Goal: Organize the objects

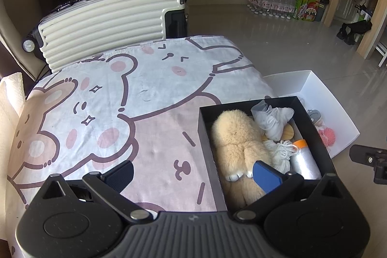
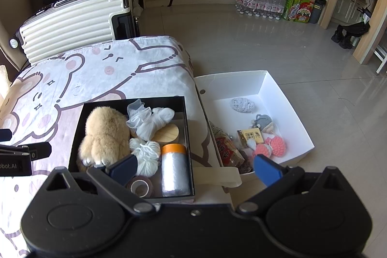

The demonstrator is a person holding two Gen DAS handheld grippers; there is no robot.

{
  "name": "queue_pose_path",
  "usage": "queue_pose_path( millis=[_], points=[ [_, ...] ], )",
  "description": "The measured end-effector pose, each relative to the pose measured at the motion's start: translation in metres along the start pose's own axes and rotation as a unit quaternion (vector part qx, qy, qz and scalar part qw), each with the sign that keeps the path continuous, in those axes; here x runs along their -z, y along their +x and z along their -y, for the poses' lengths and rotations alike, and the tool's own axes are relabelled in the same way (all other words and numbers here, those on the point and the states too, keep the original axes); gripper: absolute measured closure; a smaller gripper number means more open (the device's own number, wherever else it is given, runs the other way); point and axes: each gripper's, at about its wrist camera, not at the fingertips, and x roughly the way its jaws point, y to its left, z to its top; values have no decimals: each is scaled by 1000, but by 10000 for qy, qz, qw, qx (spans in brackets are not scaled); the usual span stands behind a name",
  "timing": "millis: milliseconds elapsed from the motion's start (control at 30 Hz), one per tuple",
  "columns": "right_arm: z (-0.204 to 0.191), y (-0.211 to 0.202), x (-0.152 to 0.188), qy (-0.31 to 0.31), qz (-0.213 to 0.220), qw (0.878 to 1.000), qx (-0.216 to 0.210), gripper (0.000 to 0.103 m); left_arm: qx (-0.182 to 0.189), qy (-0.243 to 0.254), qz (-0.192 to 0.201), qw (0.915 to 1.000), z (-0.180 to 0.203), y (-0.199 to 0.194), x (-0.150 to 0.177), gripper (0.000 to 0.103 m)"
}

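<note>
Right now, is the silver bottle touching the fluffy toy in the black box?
Apart. The right wrist view shows white yarn lying between the silver bottle and fluffy toy.

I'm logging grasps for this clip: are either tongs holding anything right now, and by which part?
Nothing is held. The left tongs and right tongs both stand open and empty above the black box.

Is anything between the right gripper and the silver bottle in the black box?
Nothing visible blocks it. The right gripper is open above the black box, and the silver bottle lies uncovered on top, white yarn beside it.
</note>
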Motion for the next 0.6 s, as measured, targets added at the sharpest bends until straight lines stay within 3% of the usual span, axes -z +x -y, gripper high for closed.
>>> queue_pose_path(
  millis=[600],
  points=[
    [2, 1, 3, -13, -22, 10000, 13, 0, -12, 43, -20, 10000, 1, 1, 1, 0]
  ],
)
